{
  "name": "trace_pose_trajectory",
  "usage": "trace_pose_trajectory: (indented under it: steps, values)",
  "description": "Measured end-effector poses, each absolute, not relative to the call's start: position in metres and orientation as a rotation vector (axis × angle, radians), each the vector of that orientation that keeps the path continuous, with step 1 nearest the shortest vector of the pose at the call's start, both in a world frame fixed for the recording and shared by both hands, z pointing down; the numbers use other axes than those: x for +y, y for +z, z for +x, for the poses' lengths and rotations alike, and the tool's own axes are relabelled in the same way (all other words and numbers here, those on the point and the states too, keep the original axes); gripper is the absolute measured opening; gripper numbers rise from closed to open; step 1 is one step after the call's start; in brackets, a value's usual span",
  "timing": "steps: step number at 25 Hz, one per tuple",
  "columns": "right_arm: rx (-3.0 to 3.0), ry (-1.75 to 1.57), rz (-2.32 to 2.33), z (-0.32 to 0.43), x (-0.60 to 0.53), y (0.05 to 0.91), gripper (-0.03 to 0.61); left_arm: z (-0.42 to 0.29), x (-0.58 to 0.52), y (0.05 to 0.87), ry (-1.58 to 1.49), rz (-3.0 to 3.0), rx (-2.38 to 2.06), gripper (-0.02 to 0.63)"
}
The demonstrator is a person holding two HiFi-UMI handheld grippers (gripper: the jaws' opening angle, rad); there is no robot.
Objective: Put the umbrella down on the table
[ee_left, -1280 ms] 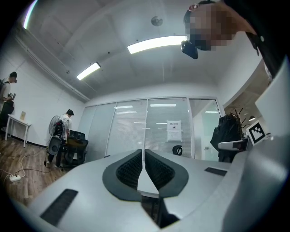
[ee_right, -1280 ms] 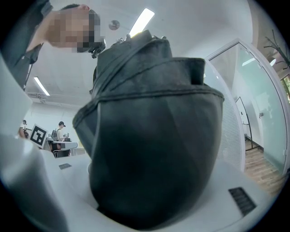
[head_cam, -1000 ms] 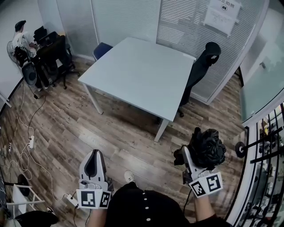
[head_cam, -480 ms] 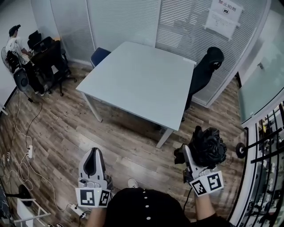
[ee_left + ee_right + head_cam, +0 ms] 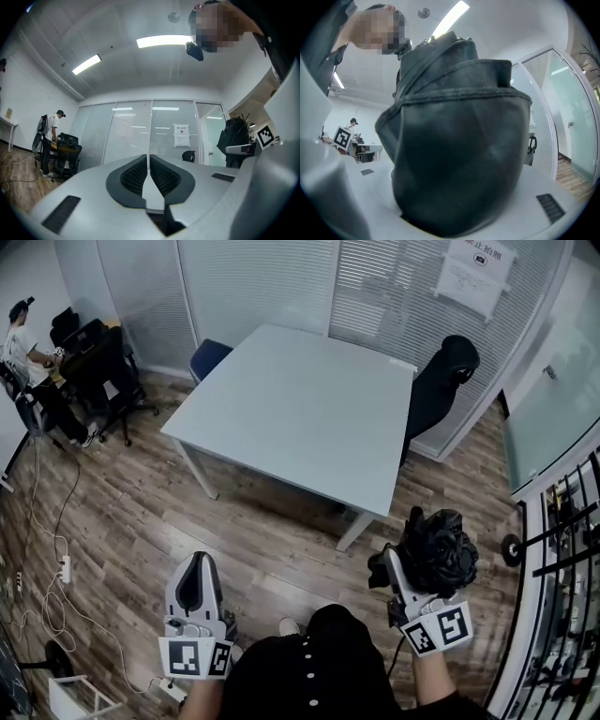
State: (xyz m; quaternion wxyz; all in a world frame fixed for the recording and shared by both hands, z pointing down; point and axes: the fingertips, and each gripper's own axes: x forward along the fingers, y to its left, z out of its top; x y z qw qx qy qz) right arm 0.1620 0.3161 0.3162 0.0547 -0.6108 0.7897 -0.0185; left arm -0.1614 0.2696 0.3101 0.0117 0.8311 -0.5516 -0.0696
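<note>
Plainly, little of the job was done. My left tongs were clenched on nothing, tips meeting, held low over the wooden floor on the near side. The pale surface stood farther off, across a strip of floor, with nothing on it that I could see. To the right, my right tongs were grasping the black folded umbrella, jaws spread wide round its bunched cloth. It hung above the floor, near the surface's near right corner but not over it. What was left, I judged, was to carry it over the top, lower it and let go. The umbrella's long axis stood roughly upright, crossing the level tongs, with one end pointing up, so from above it showed nearly end-on. Which end was the handle I could not tell.
</note>
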Motion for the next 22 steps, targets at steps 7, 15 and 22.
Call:
trace_pose_trajectory:
  steps: [7, 15, 22]
  values:
    - [2.409, -0.073, -1.873, 0.163, 0.302, 0.323, 0.267, -0.162, 0.261, 0.323, -0.19, 2.565, -1.714, 0.026]
    - [2.406, -0.066, -1.854, 0.166, 0.262, 0.325, 0.268, -0.159, 0.23, 0.328, -0.188, 2.548, -1.735, 0.026]
    - [2.41, -0.073, -1.816, 0.174, 0.198, 0.326, 0.267, -0.147, 0.168, 0.322, -0.181, 2.578, -1.738, 0.026]
